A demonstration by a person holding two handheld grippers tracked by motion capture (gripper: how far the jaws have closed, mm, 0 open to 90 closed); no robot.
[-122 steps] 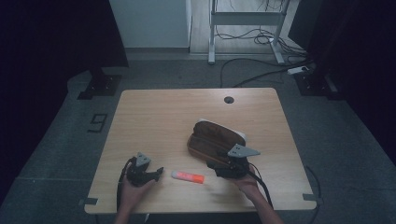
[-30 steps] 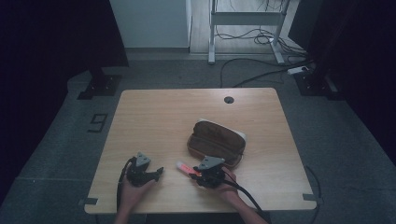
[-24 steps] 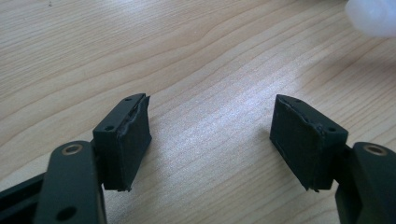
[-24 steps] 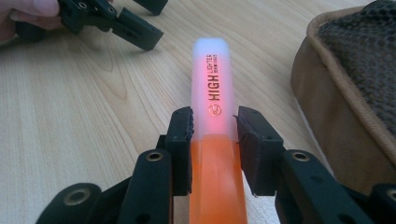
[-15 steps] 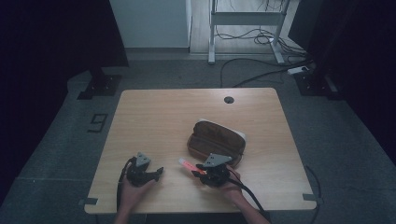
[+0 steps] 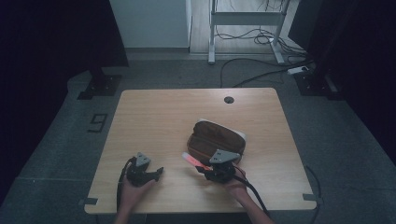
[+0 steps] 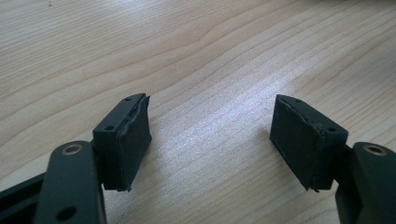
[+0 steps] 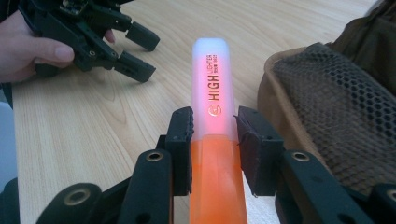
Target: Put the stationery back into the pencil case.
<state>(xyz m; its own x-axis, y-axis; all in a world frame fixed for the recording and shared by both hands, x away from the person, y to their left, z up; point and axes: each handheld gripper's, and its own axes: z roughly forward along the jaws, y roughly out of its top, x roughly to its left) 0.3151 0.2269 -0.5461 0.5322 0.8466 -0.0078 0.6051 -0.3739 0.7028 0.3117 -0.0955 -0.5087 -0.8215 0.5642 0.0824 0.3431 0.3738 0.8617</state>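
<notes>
An orange highlighter (image 8: 215, 140) with a pale translucent cap sits clamped between the black jaws of my right gripper (image 8: 214, 135), lifted off the wood. In the high view the highlighter (image 6: 192, 160) points left from the right gripper (image 6: 203, 168), just beside the open brown pencil case (image 6: 215, 139). The case's mesh pocket (image 8: 336, 107) lies close on the right in the right gripper view. My left gripper (image 6: 159, 173) rests at the front left of the table, jaws wide apart over bare wood (image 7: 210, 126). It also appears as the left gripper (image 8: 135, 51) in the right gripper view, held by a hand.
The light wooden table (image 6: 154, 121) has a round cable hole (image 6: 229, 100) near its far edge. Cables trail from both grippers off the front edge. A metal frame and floor cables (image 6: 243, 28) stand beyond the table.
My right gripper has moved from beside the case to the highlighter, closed on it and lifted it toward the case. The left gripper has stayed in place.
</notes>
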